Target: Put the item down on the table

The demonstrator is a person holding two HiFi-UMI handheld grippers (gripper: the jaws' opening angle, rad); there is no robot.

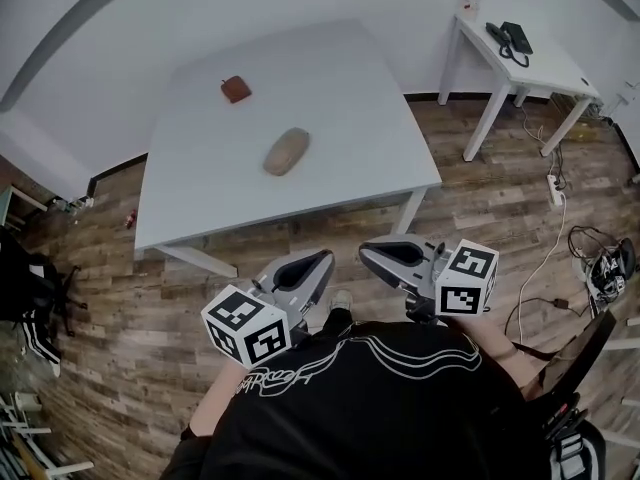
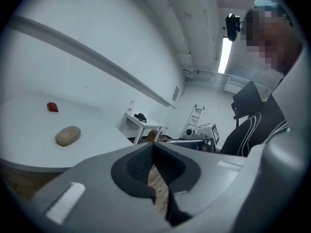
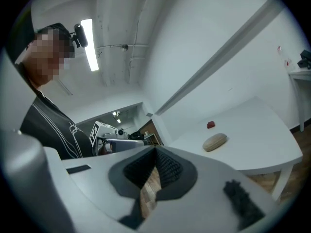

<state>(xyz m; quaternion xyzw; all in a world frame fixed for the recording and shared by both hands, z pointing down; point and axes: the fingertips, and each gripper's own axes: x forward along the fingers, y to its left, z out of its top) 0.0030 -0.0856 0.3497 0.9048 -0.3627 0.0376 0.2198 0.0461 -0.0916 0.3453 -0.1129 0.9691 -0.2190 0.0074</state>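
Observation:
A tan oval item (image 1: 287,151) lies near the middle of the pale grey table (image 1: 340,98). A small red-brown item (image 1: 236,89) lies farther back on the table. Both show again in the left gripper view, the oval item (image 2: 67,135) and the red-brown item (image 2: 52,107), and in the right gripper view, the oval item (image 3: 215,141) and the red-brown item (image 3: 210,124). My left gripper (image 1: 305,266) (image 2: 152,144) and right gripper (image 1: 392,256) (image 3: 155,149) hang close to the person's body over the wooden floor, short of the table's near edge. Each is shut with nothing between its pads.
A small white side table (image 1: 545,63) with a black phone (image 1: 512,38) stands at the back right. Cables and a power strip (image 1: 555,186) lie on the floor to the right. A black chair (image 1: 30,288) stands at the left. A ladder (image 2: 194,119) leans by the far wall.

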